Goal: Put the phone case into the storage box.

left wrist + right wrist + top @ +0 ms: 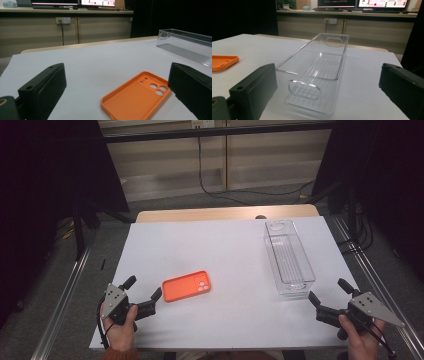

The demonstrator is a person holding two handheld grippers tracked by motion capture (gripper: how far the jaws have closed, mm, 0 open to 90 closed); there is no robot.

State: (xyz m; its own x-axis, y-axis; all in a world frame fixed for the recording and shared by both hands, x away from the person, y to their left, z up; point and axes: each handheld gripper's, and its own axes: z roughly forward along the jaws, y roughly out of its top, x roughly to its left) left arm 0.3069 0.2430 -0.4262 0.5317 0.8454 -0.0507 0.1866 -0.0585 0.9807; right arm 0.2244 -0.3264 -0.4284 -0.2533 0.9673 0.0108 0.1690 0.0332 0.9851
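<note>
An orange phone case (pixel 186 286) lies open side up on the white table sheet (pixel 225 250), left of centre. In the left gripper view the case (pixel 136 98) sits just ahead of the jaws. My left gripper (pixel 144 289) rests at the front left, open and empty, a little short of the case. A clear plastic bin (pixel 288 258) stands empty at the right, long side running away from me; in the right gripper view the bin (pixel 317 67) is straight ahead. My right gripper (pixel 329 291) is open and empty just in front of it.
The sheet covers a wooden table whose far edge (pixel 225 213) shows bare. Metal rails (pixel 65 295) run along both sides of the table. Dark curtains hang left and right, and a cable (pixel 235 195) trails across the floor behind.
</note>
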